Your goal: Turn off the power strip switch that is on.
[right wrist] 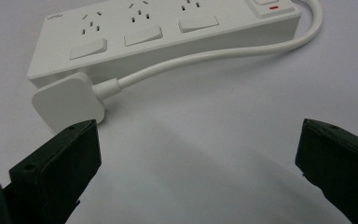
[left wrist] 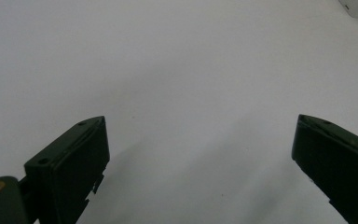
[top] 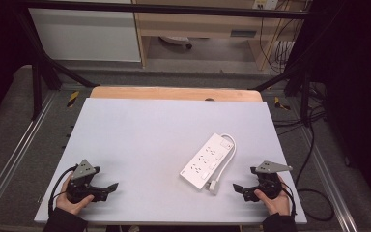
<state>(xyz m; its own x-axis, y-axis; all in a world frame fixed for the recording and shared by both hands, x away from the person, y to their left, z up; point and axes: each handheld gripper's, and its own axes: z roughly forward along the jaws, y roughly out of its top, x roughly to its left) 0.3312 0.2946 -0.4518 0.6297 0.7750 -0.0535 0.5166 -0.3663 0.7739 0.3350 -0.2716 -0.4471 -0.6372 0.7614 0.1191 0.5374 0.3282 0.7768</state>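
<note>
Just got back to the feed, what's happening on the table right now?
Nothing is held yet. A person rests the left gripper and the right gripper on the near edge of the table, both open. A white power strip lies nearer the right gripper, its plug just ahead of that gripper's jaws.

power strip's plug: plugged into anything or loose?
Loose. The plug lies flat on the table beside the power strip, its cord looping back along the strip's side. Switch state: cannot tell.
</note>
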